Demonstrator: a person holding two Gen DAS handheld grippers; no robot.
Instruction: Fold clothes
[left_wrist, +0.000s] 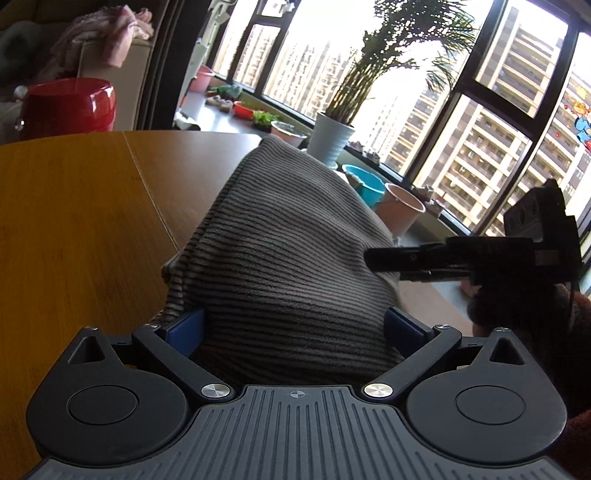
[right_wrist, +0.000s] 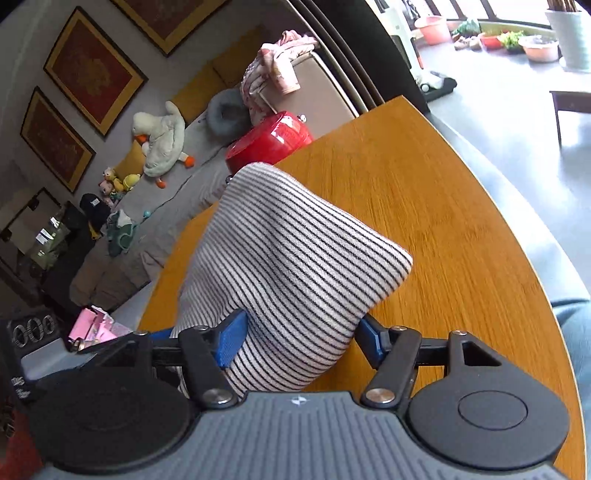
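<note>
A grey garment with thin black stripes (left_wrist: 280, 251) hangs bunched between both grippers above a round wooden table (left_wrist: 74, 206). My left gripper (left_wrist: 295, 325) has its blue fingers (left_wrist: 184, 328) wide apart with the cloth draped thickly between and over them. My right gripper (right_wrist: 299, 332) also holds the striped garment (right_wrist: 295, 258), with its blue fingers (right_wrist: 232, 341) on either side of the fold. The right gripper shows in the left wrist view (left_wrist: 384, 258) at the garment's right edge, its jaws together on the cloth. The fingertips are hidden by fabric.
The wooden table (right_wrist: 424, 192) curves away on the right. A red stool (left_wrist: 66, 107) and a sofa with pink cloth (right_wrist: 280, 62) stand beyond it. Potted plants (left_wrist: 332, 136) and basins (left_wrist: 364, 184) line the window sill. My leg in jeans (right_wrist: 576, 325) is at the table's right edge.
</note>
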